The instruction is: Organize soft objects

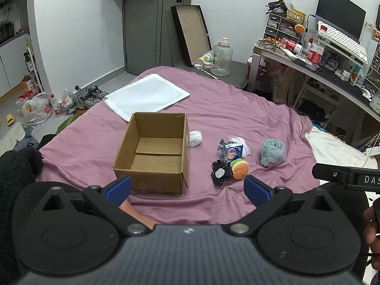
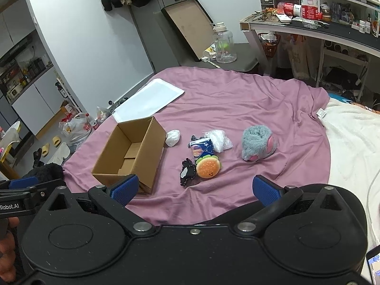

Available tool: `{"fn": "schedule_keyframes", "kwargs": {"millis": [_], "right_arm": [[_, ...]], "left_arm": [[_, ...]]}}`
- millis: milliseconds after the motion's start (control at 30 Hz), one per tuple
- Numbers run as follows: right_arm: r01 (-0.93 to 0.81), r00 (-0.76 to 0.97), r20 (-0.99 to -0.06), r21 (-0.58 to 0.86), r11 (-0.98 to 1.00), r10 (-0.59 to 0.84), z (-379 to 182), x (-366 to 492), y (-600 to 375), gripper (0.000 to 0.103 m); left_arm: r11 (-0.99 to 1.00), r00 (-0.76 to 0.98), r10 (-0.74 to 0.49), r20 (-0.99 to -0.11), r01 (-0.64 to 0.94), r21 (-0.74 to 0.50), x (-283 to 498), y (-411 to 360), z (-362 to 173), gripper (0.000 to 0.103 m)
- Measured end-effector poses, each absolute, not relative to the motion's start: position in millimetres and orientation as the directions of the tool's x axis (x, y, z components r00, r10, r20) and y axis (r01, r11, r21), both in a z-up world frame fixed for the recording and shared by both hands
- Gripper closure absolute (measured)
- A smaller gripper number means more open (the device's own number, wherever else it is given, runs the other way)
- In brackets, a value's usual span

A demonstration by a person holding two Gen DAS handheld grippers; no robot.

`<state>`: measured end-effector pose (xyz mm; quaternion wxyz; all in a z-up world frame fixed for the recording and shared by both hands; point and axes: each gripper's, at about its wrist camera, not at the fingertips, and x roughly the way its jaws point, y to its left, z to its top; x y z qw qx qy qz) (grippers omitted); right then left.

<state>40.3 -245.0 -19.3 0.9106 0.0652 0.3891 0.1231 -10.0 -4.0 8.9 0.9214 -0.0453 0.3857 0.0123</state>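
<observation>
The left gripper [image 1: 187,187] hangs above the near edge of a pink bedsheet [image 1: 237,114], its blue pads spread wide with nothing between them. The right gripper [image 2: 194,188] is spread just as wide and empty, over the same sheet.

Just beyond the left gripper stands a cardboard box [image 1: 152,152], open at the top with its flaps folded down inside. Nothing lies in it; only the bare cardboard floor shows. The left pad overlaps the box's near corner in both views, so that corner is partly hidden.

To the right of the box, apart from it, the soft things lie on the sheet. A crumpled white bundle [image 2: 172,137] sits just beside the box's right wall. Further right is a cluster touching one another: a burger plush [image 2: 209,167], a black fuzzy piece [image 2: 186,173] with a pale centre, a small blue printed packet [image 2: 201,149], and a clear plastic bag [image 2: 219,140] behind it. What the bag holds is hard to make out. A grey fluffy plush [image 2: 257,146] with pink patches lies alone, further right.

Behind the box a flat white mat [image 1: 147,96] rests on the sheet. A cluttered desk [image 1: 332,76] stands at the right, and a clear water jug [image 1: 222,57] on the floor beyond the bed.
</observation>
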Motion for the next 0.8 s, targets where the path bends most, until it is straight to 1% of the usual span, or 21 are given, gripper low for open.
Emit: {"fn": "schedule_keyframes", "kwargs": {"millis": [800], "right_arm": [[-0.157,0.67,-0.701,0.189,0.969,0.245,-24.1,40.9,-247.8,0.0]], "left_arm": [[0.994,0.706,-0.018,-0.708,-0.066,-0.091,-11.3,-1.8,2.3,0.003]]}}
